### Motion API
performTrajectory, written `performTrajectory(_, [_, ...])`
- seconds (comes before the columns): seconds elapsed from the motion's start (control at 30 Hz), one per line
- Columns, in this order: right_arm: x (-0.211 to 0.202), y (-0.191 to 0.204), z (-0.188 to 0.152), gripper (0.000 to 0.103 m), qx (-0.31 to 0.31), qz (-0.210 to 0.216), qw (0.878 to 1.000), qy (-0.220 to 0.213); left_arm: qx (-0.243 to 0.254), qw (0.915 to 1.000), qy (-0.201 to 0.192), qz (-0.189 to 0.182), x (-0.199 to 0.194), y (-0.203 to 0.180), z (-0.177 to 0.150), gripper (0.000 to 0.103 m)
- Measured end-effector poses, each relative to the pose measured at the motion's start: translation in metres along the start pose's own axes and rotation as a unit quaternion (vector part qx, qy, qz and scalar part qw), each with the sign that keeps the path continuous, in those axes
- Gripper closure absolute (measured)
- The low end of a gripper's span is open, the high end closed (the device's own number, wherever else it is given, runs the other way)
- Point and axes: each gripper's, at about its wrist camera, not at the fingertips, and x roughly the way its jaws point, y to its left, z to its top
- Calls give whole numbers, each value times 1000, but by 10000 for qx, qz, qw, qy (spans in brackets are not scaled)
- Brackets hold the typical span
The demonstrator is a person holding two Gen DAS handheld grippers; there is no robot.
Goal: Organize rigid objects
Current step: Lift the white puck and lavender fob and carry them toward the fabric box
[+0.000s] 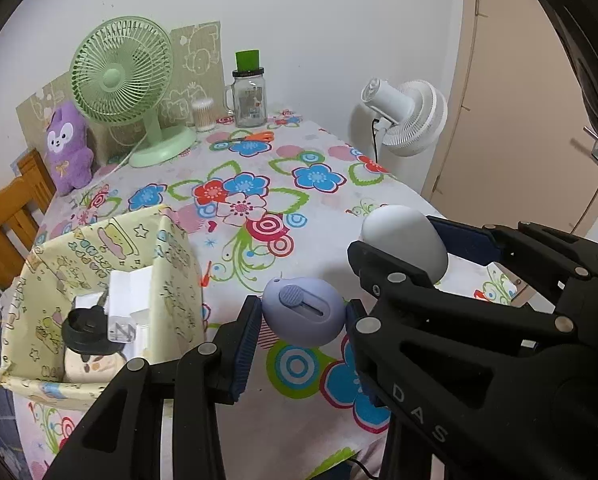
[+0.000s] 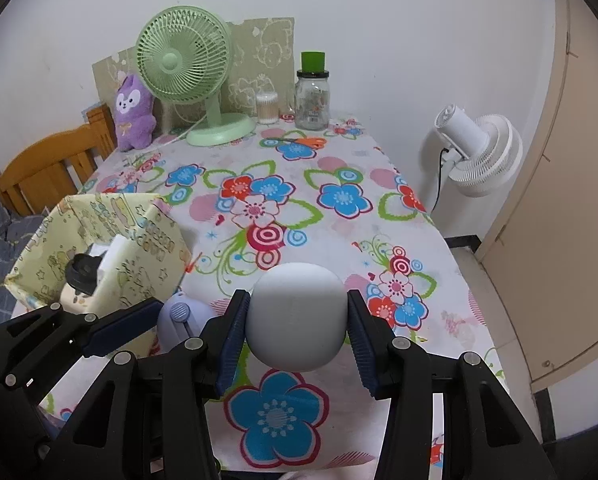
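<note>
I have one rigid thing clamped in each set of fingers: my left gripper [image 1: 303, 320] is closed on a lilac egg-shaped box cutter [image 1: 303, 312] with a slider on its face, and my right gripper [image 2: 297, 320] is closed on a pale grey egg-shaped case [image 2: 297, 316], both held above the near edge of the worktop [image 2: 339, 216] with its flowered cloth. The yellow patterned storage box [image 1: 99, 280] sits at about nine o'clock from my left fingers, and it already holds a white carton [image 1: 133, 292] and a small bottle with a black cap [image 1: 87, 332], so I judge the job partly done: those pieces are in, and the two I carry have yet to go in. An orange pair of scissors [image 1: 251, 138] lies at the far end at twelve o'clock, near the glass jar [image 1: 250, 96] and the green fan [image 1: 127, 80]; whether it belongs in the box I cannot tell. My left view looks down into the box and shows its contents and the cutter's slider plainly; my right view shows only the bottle cap over the box wall and a sliver of the cutter, but it shows the grey case squarely between the pads and more of the bare cloth at three o'clock.
</note>
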Motion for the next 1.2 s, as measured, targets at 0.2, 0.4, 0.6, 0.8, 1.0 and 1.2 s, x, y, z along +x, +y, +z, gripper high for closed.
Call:
performTrajectory(0.2, [-8,8,5,52,-24,13,10000,-22,2,10000,-20,-3,-8,5,2,59])
performTrajectory(0.4, [-16,18,13,52,-50,12,9999,-111,-27,9999,-127,29,-19,15,6,59])
performTrajectory(0.6, [-22,29,22,52,-67,34,9997,-227,-9,9997,-230,79,-28,26,12,59])
performTrajectory(0.8, [-24,40,30,52,-77,98,9994,-308,-3,9995,-280,155,-32,38,15,59])
performTrajectory(1.0, [-19,54,38,52,-122,155,9993,-319,-56,9994,-291,201,-32,54,17,59])
performTrajectory(1.2, [-14,68,45,52,-179,242,9990,-335,-98,9991,-295,271,-31,70,18,59])
